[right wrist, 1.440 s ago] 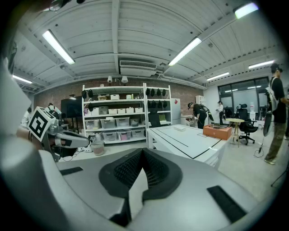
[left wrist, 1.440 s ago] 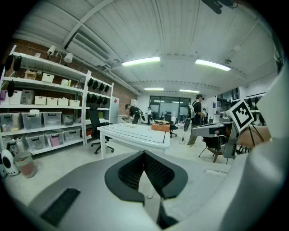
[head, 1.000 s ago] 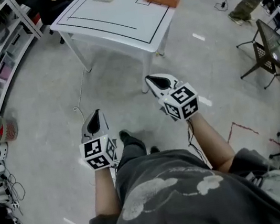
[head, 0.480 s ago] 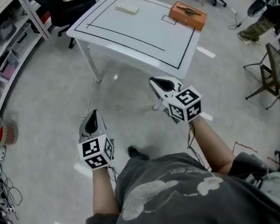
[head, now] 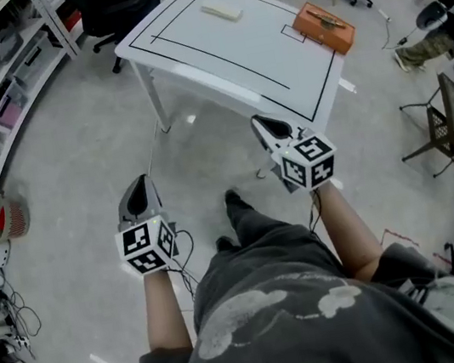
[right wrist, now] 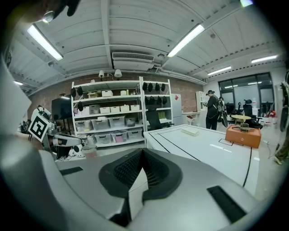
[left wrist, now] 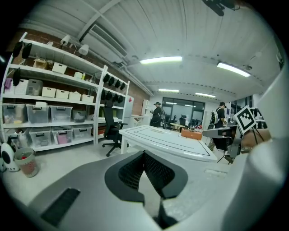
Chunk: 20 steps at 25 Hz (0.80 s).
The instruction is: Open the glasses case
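Out on the floor in the head view, a person stands short of the table (head: 223, 56). Both grippers hang over the floor, not over the table. The left gripper (head: 135, 189) is clenched and holds nothing. The right gripper (head: 264, 125) is clenched too and empty, with its tip near the table's near right corner. The case (head: 220, 12) lies flat by the table's far edge, close to the far left corner. An orange box (head: 324, 27) sits at the far right corner, well apart from the case.

From the left gripper view, the left gripper (left wrist: 144, 155) has its jaws pressed together with nothing between them. The table (left wrist: 180, 142) is ahead, with the box (left wrist: 192, 134) on it. Shelves (left wrist: 54, 117) stand at the left.

From the right gripper view, the right gripper (right wrist: 142, 151) has its jaws together and empty. The table (right wrist: 203, 149) is ahead on the right. The case (right wrist: 189, 131) lies by its far edge, and the box (right wrist: 244, 135) sits at its right corner.
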Motion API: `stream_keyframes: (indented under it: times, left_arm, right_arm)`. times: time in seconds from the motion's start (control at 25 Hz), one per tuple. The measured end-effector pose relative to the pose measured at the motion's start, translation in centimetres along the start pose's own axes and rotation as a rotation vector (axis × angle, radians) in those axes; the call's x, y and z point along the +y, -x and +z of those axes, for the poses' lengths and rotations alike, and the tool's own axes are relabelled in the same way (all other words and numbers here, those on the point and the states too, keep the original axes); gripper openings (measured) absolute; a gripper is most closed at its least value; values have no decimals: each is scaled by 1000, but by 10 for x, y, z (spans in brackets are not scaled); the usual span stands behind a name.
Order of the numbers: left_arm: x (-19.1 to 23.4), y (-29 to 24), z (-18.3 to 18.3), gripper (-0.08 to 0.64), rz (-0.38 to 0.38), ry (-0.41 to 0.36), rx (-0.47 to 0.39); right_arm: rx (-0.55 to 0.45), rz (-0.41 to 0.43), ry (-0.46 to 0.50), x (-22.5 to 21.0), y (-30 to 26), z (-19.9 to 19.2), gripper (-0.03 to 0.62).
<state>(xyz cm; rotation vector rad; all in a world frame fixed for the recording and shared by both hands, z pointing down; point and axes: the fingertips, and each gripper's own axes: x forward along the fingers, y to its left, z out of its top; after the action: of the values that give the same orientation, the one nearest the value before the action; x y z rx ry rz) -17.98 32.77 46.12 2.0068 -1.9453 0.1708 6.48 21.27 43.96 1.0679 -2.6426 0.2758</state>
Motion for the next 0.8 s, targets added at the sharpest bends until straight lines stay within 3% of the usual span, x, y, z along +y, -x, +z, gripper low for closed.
stream_keyframes:
  times: [0.36,0.8]
  left_arm:
    - [38,-61,24,2,33,-16,12]
    - [58,-220,84,2,-7,-57,63]
  right_arm:
    - [-18,25,-26,-34,-95,18,0]
    - [21,18,-49,-140,-238,60,1]
